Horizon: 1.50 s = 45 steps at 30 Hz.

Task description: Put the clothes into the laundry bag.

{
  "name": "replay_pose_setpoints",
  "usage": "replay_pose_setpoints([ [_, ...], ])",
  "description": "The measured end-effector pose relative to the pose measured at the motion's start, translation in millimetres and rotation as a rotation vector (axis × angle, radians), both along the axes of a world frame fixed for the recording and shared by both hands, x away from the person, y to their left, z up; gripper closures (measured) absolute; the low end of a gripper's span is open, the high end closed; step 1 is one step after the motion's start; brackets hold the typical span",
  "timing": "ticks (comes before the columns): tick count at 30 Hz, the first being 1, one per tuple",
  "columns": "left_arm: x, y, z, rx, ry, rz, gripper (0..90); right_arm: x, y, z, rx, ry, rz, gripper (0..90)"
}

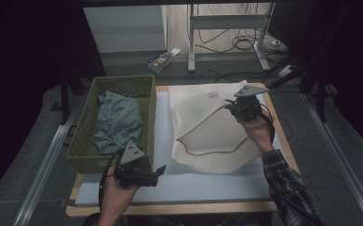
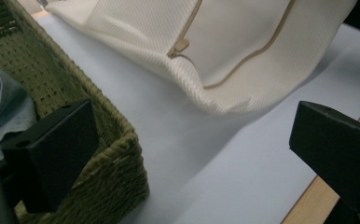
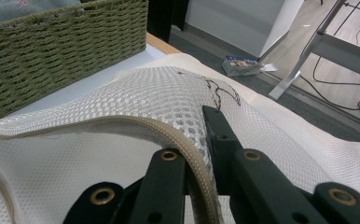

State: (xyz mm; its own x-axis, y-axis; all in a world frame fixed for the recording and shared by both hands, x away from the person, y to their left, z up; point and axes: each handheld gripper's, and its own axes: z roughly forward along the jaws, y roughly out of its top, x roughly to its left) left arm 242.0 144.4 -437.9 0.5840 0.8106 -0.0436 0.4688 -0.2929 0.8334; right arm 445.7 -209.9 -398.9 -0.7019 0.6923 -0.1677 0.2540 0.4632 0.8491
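A white mesh laundry bag [image 1: 208, 132] with a beige zipper lies on the pale mat [image 1: 193, 183]. My right gripper [image 1: 231, 106] is at the bag's far right side, shut on its zippered edge and lifting it slightly. In the right gripper view the jaws [image 3: 193, 137] pinch the zipper band of the mesh bag [image 3: 136, 98]. My left gripper [image 1: 160, 170] hovers open by the near right corner of the green woven basket [image 1: 83, 141], which holds a blue-green garment [image 1: 118, 120]. Its own view [image 2: 192, 154] shows wide-apart jaws, the basket corner [image 2: 117, 154], the garment [image 2: 1, 107] and the bag [image 2: 243, 37].
The mat covers a wooden table whose edge [image 1: 170, 208] runs along the front. On the floor beyond the table lie a small box [image 1: 163, 59], a metal frame leg [image 1: 191, 42] and cables [image 1: 240, 42]. Metal rails [image 1: 48, 160] flank the table.
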Motion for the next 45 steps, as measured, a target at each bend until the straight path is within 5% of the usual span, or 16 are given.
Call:
replay_pose_setpoints([
  [30, 42.0, 35.7, 18.2, 0.088, -0.040, 0.119, 2.2, -0.2, -1.0, 0.2, 0.006, 0.003, -0.001, 85.0],
  [34, 49.6, 41.5, 18.0, 0.080, -0.019, 0.127, 2.0, -0.3, -1.3, 0.4, 0.006, 0.003, -0.001, 85.0],
  [40, 59.7, 48.4, 17.2, 0.137, 0.003, 0.145, 1.2, -0.1, -1.8, 0.4, 0.006, 0.003, -0.001, 84.9],
  [45, 69.6, 55.0, 17.7, 0.127, 0.018, 0.158, 0.9, -0.1, -1.5, 0.2, 0.005, 0.004, 0.000, 84.9],
])
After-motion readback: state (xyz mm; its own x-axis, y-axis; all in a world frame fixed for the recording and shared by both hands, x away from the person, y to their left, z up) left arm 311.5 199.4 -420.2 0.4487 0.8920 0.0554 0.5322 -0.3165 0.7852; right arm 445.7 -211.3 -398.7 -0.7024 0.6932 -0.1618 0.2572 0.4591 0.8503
